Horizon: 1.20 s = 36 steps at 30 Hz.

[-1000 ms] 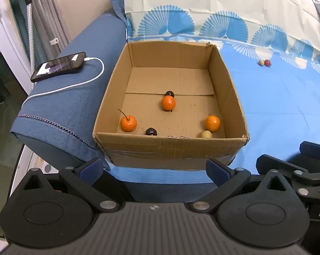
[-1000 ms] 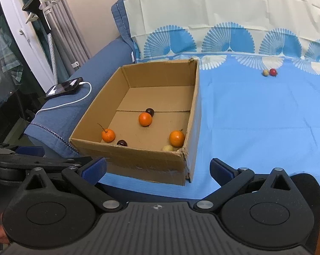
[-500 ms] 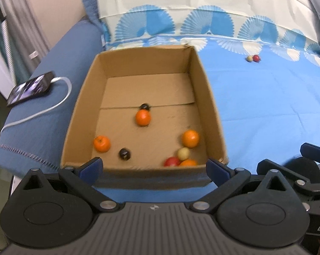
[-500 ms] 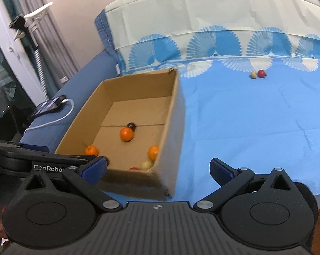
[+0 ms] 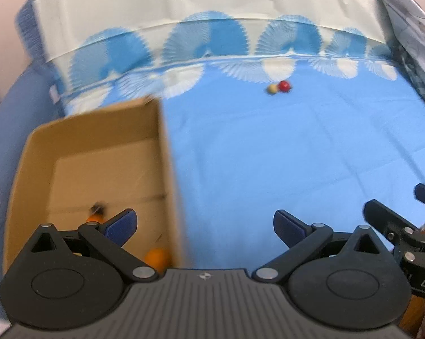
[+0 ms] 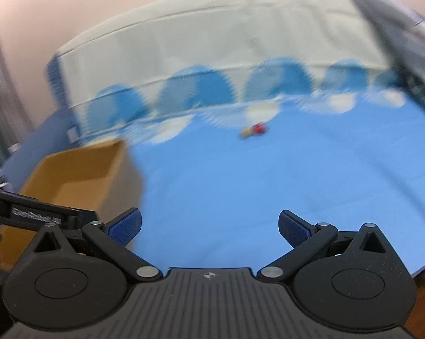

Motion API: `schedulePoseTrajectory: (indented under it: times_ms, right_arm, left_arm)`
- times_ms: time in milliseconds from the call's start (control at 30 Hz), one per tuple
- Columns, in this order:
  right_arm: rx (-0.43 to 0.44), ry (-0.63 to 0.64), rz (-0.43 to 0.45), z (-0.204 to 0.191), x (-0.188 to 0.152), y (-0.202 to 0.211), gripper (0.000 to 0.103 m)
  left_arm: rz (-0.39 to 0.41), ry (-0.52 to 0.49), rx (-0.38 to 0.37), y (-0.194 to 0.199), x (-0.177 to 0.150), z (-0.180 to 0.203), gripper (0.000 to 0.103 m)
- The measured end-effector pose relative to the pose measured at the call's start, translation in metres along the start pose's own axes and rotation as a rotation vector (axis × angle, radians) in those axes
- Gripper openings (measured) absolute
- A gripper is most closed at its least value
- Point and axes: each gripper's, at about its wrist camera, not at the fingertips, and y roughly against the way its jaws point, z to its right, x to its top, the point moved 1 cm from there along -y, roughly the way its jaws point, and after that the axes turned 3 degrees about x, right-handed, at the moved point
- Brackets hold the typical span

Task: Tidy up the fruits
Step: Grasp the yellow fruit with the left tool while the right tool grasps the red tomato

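Both views have swung right since a second ago; cardboard box [image 5: 91,169] now sits at left, its fruit mostly hidden, blurred. Red fruit [image 5: 283,86] and yellow fruit [image 5: 272,89] touch near blue bedsheet's [image 5: 268,155] far edge. Left gripper [image 5: 204,224] and right gripper [image 6: 209,224] gape empty.

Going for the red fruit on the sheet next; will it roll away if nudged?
Probably. The red fruit looks small and round, so a nudge could roll it. The pale fruit seems to touch it and may shift too. The blue sheet looks soft, perhaps slowing it.
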Motion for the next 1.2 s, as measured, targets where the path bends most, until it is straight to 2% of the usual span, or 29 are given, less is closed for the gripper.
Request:
schedulePoseTrajectory:
  times_ms: [100,167,367,467,600,800,933,1000,1033,1100,1133,1167,1200]
  right_arm:
    - [-0.072,0.017,0.035,0.033,0.013,-0.026,0.102]
    - [-0.109,0.015,0.048,0.056,0.022,-0.050,0.102]
    - [-0.134,0.052,0.061,0.116,0.044,-0.145,0.102]
    - [-0.132,0.098,0.058,0.139,0.057,-0.204,0.102]
    - [-0.095,0.165,0.056,0.149,0.069,-0.281,0.102]
    - [-0.029,0.223,0.012,0.141,0.072,-0.364,0.102]
    - [-0.008,0.275,0.005,0.134,0.072,-0.395,0.102]
    - [0.025,0.277,0.012,0.131,0.076,-0.405,0.102]
    - [0.038,0.270,0.012,0.130,0.079,-0.409,0.102]
    - [0.064,0.276,0.010,0.127,0.082,-0.416,0.101]
    - [0.079,0.286,0.013,0.124,0.083,-0.418,0.096]
    - [0.101,0.293,0.021,0.123,0.084,-0.418,0.089]
    - [0.128,0.305,0.034,0.121,0.084,-0.416,0.064]
  left_arm:
    - [0.001,0.015,-0.056,-0.033,0.039,0.025,0.103]
    - [0.016,0.024,-0.068,-0.060,0.066,0.040,0.103]
    - [0.079,0.000,-0.083,-0.165,0.149,0.087,0.103]
    - [0.071,-0.040,-0.087,-0.218,0.182,0.107,0.103]
    - [0.039,-0.051,-0.090,-0.278,0.209,0.122,0.101]
    - [0.023,-0.055,-0.125,-0.330,0.227,0.129,0.100]
    - [-0.026,-0.066,-0.167,-0.355,0.234,0.129,0.081]
    - [0.003,-0.075,-0.175,-0.355,0.236,0.127,0.076]
    - [0.001,-0.077,-0.185,-0.356,0.238,0.125,0.071]
    - [0.008,-0.083,-0.208,-0.356,0.242,0.122,0.051]
    - [0.009,-0.096,-0.217,-0.355,0.243,0.121,0.032]
    - [0.003,-0.101,-0.226,-0.355,0.245,0.120,0.029]
    - [-0.005,-0.096,-0.240,-0.355,0.246,0.118,0.029]
